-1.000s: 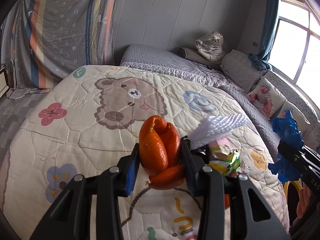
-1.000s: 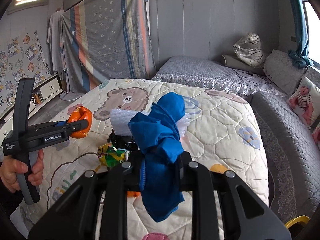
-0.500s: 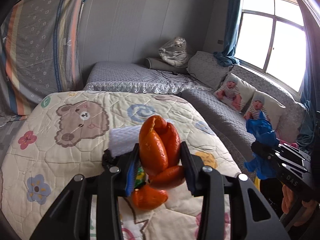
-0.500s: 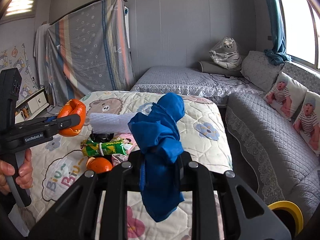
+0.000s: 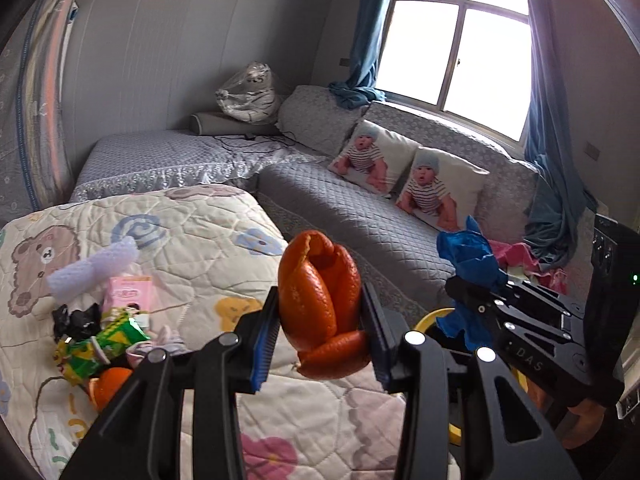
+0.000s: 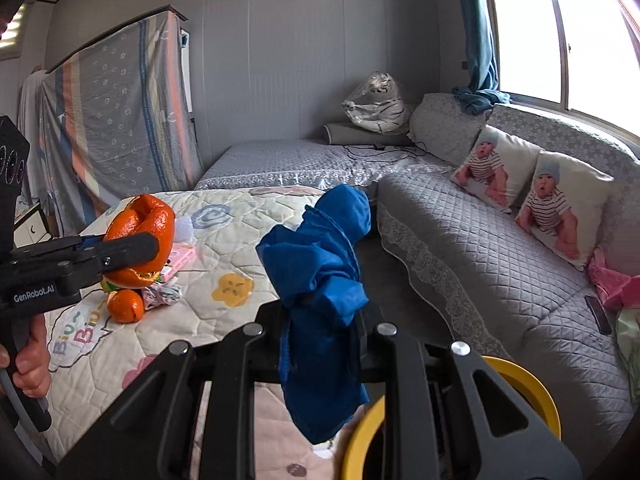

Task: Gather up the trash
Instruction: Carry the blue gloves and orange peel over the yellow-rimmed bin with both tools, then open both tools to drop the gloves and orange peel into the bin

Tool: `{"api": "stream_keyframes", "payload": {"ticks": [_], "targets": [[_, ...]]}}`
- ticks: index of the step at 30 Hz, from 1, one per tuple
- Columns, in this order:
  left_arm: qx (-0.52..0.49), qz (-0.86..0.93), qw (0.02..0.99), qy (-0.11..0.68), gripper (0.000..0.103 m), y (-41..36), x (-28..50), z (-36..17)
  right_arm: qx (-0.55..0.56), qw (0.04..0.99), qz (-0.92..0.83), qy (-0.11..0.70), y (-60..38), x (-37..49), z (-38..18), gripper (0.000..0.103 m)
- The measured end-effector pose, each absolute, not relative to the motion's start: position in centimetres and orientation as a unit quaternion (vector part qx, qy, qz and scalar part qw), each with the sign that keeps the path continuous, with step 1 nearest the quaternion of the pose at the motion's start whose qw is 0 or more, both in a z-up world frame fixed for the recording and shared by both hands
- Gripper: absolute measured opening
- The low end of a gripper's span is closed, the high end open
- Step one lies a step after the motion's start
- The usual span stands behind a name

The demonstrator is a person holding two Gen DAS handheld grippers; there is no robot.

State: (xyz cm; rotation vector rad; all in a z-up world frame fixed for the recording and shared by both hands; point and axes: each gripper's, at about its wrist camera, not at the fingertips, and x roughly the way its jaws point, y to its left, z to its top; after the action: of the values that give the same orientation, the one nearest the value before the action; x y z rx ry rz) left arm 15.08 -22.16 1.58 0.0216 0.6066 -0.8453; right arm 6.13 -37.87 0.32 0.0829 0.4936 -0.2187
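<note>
My left gripper (image 5: 320,336) is shut on a curled orange peel (image 5: 320,304), held above the right edge of the cartoon quilt (image 5: 192,248). It shows in the right wrist view (image 6: 132,248) at the left. My right gripper (image 6: 324,320) is shut on a crumpled blue cloth-like scrap (image 6: 324,280), hanging over a yellow-rimmed bin (image 6: 532,396) between quilt and sofa. The scrap shows in the left wrist view (image 5: 468,256). On the quilt lie white foam netting (image 5: 92,264), a pink carton (image 5: 128,296), a green wrapper (image 5: 96,352), a black scrap (image 5: 76,320) and another orange piece (image 5: 108,386).
A grey quilted sofa (image 6: 480,248) with two baby-print pillows (image 6: 560,204) runs along the right under the window. A grey bed (image 6: 288,160) with a plastic-wrapped bundle (image 6: 376,104) stands behind. A striped sheet (image 6: 116,116) hangs at the left. Pink cloth (image 6: 612,284) lies on the sofa.
Both grippers have swung right, away from the quilt's middle toward the sofa side, keeping their loads. The yellow bin rim has come into view under the right gripper.
</note>
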Motion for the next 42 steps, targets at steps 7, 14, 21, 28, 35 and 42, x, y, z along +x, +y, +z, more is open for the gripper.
{"api": "stream_keyframes", "payload": {"ticks": [7, 14, 21, 28, 35, 42], "targets": [[0.029, -0.457, 0.838, 0.297, 0.037, -27.6, 12.1, 0.2, 0.062, 0.952, -0.163, 0.251, -41.8, 1.7, -1.1, 0.020], [0.051, -0.501, 0.805, 0.315, 0.037, -32.5, 9.4, -2.3, 0.088, 0.937, -0.205, 0.271, -44.6, -1.6, -3.6, 0.020], [0.074, -0.517, 0.782, 0.341, 0.037, -36.0, 8.0, -5.4, 0.100, 0.921, -0.235, 0.295, -46.1, -3.5, -6.8, 0.020], [0.075, -0.518, 0.773, 0.359, 0.037, -37.8, 7.7, -7.3, 0.127, 0.909, -0.248, 0.311, -47.4, -4.3, -9.2, 0.021], [0.082, -0.516, 0.767, 0.373, 0.038, -38.6, 7.6, -8.4, 0.142, 0.899, -0.257, 0.324, -48.6, -4.7, -10.6, 0.021], [0.083, -0.514, 0.758, 0.393, 0.039, -39.3, 8.0, -9.6, 0.149, 0.892, -0.263, 0.336, -49.1, -4.7, -11.4, 0.021]]}}
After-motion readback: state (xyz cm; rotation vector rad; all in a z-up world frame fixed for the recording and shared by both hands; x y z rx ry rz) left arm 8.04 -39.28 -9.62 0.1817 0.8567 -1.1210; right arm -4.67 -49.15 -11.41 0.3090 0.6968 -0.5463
